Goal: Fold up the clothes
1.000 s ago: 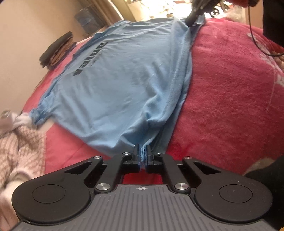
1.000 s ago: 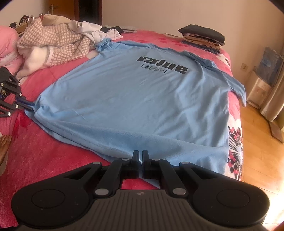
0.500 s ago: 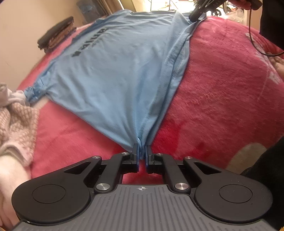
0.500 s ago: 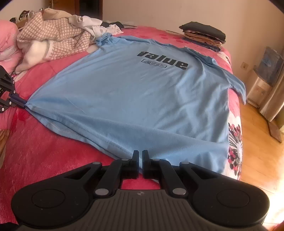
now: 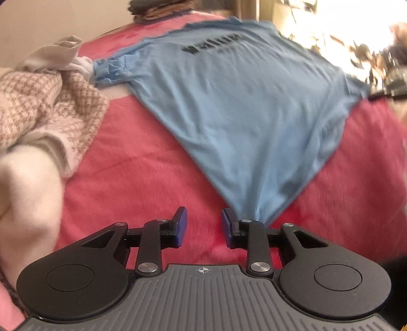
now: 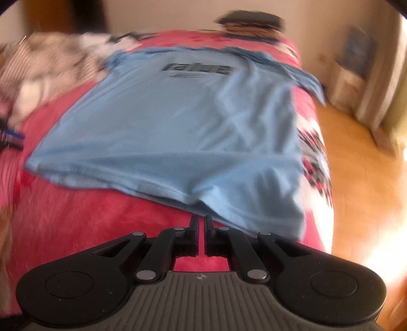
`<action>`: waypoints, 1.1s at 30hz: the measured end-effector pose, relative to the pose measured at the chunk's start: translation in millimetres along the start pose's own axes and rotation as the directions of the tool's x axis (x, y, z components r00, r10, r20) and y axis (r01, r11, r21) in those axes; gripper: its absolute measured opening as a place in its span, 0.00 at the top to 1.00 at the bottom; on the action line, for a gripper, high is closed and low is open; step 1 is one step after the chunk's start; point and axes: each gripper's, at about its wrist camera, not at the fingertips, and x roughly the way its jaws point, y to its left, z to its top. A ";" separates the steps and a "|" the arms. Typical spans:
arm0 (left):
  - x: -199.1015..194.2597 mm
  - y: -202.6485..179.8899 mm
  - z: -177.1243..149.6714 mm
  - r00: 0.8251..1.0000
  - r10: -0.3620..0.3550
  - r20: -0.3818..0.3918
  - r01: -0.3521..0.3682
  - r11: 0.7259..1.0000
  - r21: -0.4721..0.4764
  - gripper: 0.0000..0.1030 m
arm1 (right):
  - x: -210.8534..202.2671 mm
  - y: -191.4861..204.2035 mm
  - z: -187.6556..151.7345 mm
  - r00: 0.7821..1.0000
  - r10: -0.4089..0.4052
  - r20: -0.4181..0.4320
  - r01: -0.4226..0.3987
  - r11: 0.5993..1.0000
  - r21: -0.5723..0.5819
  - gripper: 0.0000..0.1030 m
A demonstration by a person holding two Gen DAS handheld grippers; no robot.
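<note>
A light blue T-shirt [image 5: 244, 107] with dark lettering on the chest lies spread face up on a bed covered by a red blanket [image 5: 142, 163]. Its collar end points toward the far edge of the bed and its hem toward the near edge, where both tools are. The left gripper [image 5: 203, 225] has just been opening its jaws; they now stand apart with only bare blanket between them. The shirt's near hem corner lies just beside and behind the right-hand blue finger pad [image 5: 227, 224], no longer pinched. The right gripper [image 6: 201, 224] has its jaws drawn together at the other hem corner. The cloth bunches right at the fingertips, but the blur hides whether the fabric is actually caught between them. One sleeve of the shirt hangs over the bed's side edge above a wooden floor [image 6: 356, 157]. A heap of unfolded clothes [image 5: 45, 107], among them a beige and white checked knit, sits near the opposite side edge of the bed, close to the shirt's other sleeve. A small stack of folded dark clothes [image 6: 251, 24] rests at the far edge of the bed, against the wall.
</note>
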 end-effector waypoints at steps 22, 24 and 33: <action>36.3 -62.2 -0.2 0.999 -0.048 -0.001 0.047 0.969 0.242 0.68 | -22.3 -75.9 -4.9 0.976 -0.189 0.105 0.134 0.910 0.393 0.69; 37.0 -62.0 -0.5 0.999 -0.049 -0.001 0.048 0.968 0.245 0.68 | -19.7 -54.6 3.1 0.979 -0.171 0.112 0.140 0.959 0.245 0.70; 38.4 -62.2 -2.0 0.999 -0.047 0.004 0.045 0.967 0.250 0.68 | 0.2 -20.4 7.0 0.977 -0.204 0.065 0.203 0.979 0.013 0.70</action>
